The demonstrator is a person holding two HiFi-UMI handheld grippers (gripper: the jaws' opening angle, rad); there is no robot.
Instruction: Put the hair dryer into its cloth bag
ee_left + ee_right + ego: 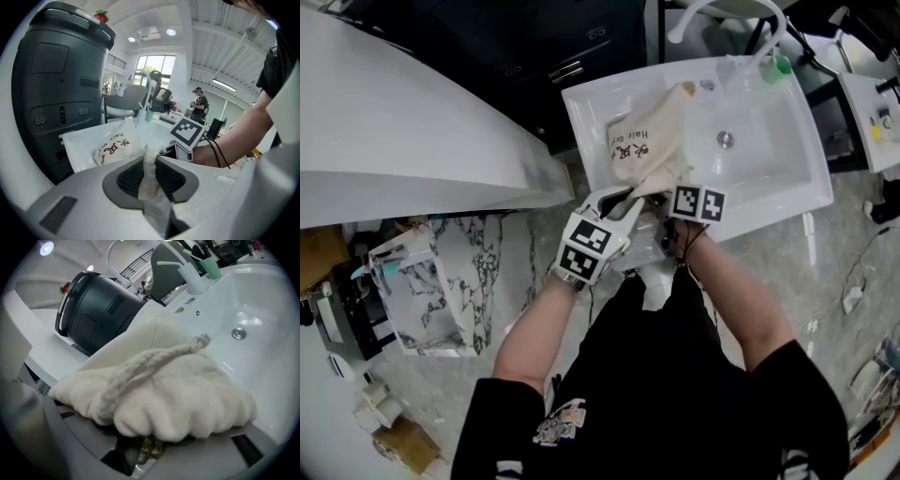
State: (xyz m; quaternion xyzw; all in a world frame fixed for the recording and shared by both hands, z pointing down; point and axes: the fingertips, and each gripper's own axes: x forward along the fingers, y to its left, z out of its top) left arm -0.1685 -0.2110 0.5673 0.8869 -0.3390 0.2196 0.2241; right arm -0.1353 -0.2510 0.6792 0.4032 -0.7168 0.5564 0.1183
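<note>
Left gripper [149, 161]: jaws nearly closed, pinching a strip of pale cloth at the cloth bag's [642, 150] mouth. Bag lies in the white sink [769, 178], printed side up, mouth toward the person. Right gripper [673, 195]: jaws set wide, buried under the bunched mouth and drawstring [140, 366]; grip not discernible. Hair dryer not visible.

The head camera looks steeply down over the person's arms onto the sink [787, 187] and cloth bag [652, 141]. The left gripper [150, 164] camera faces low across the basin into the room; the right gripper [154, 441] camera sits hard against the bag, facing the drain [238, 333]. All three share bag and sink.
</note>
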